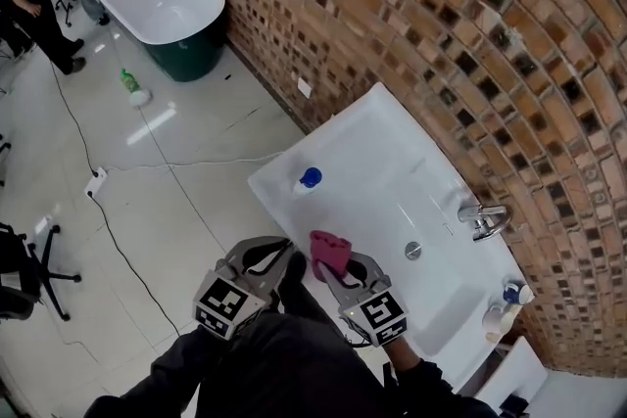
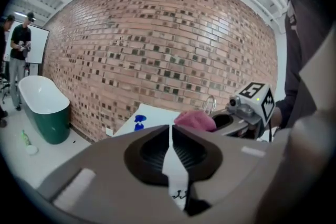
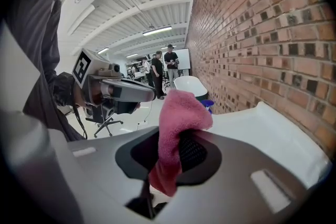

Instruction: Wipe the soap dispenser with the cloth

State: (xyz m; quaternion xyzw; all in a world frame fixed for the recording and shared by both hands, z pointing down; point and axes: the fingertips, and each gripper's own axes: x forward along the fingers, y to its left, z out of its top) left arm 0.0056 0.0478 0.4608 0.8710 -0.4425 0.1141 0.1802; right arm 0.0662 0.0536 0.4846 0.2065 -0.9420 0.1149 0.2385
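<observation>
A long white basin counter (image 1: 294,173) runs along a wall of patterned brick (image 1: 411,5). It has a chrome tap (image 1: 484,218) at the back and a round drain (image 1: 413,251) in the bowl. The soap dispenser (image 1: 309,179), with a blue top, stands at the counter's far left end, well apart from both grippers. A few small bottles (image 1: 504,304) stand at the opposite end. Further along the pale tiled floor (image 1: 196,191) is a white bathtub (image 1: 165,0) with a dark green outside. A green bottle (image 1: 128,80) stands near it, and a cable (image 1: 108,210) trails across the tiles.

The left gripper (image 1: 284,256) is held beside the right gripper (image 1: 335,271), both in front of the counter's near edge.

The left gripper view shows that gripper's jaws pressed together with nothing between them. The right gripper view shows its jaws clamped on the pink cloth (image 3: 181,113), which bunches above them and hangs below. That view also takes in a ribbed white ceiling with strip lights (image 3: 157,30) and people (image 3: 163,68) standing by a whiteboard past the tub. The head view shows neither the ceiling nor the whiteboard.
</observation>
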